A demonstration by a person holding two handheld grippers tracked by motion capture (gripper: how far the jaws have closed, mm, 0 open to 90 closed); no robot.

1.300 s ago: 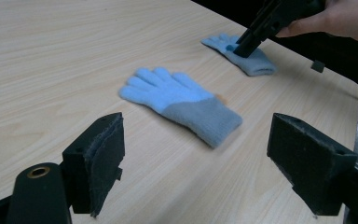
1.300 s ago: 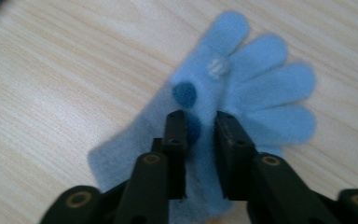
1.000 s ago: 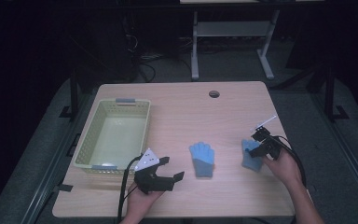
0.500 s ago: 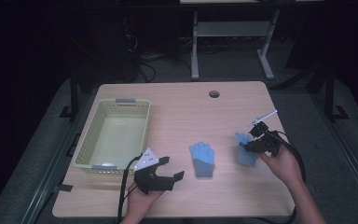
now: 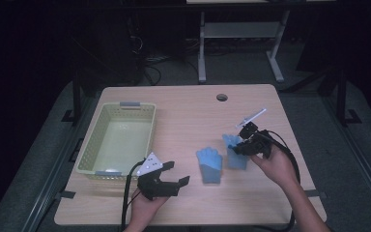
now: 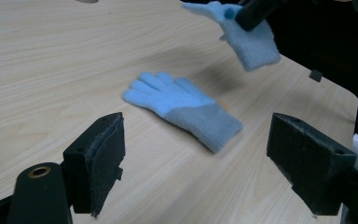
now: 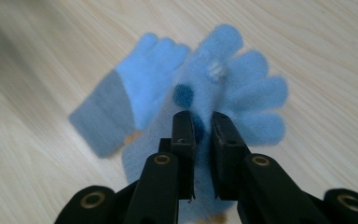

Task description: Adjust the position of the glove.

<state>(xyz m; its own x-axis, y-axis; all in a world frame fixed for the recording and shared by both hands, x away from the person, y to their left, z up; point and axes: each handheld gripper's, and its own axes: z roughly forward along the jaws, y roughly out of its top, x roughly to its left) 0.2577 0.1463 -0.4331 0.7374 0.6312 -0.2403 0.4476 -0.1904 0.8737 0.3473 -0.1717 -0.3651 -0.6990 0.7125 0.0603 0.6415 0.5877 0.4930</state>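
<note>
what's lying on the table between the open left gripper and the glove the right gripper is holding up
A second light-blue knit glove with a grey cuff lies flat there, seen in the high view between the left gripper and the held blue glove.

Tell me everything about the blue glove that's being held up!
The held glove is fuzzy, light blue knit, with spread fingers, two dark blue dots on its body and a small pale patch near the fingers. The right gripper pinches it between its black jaws. In the left gripper view it hangs off the wooden table, cuff downward, casting a shadow. Its mate, the lying glove, rests flat on the table beside it, with a grey cuff.
</note>
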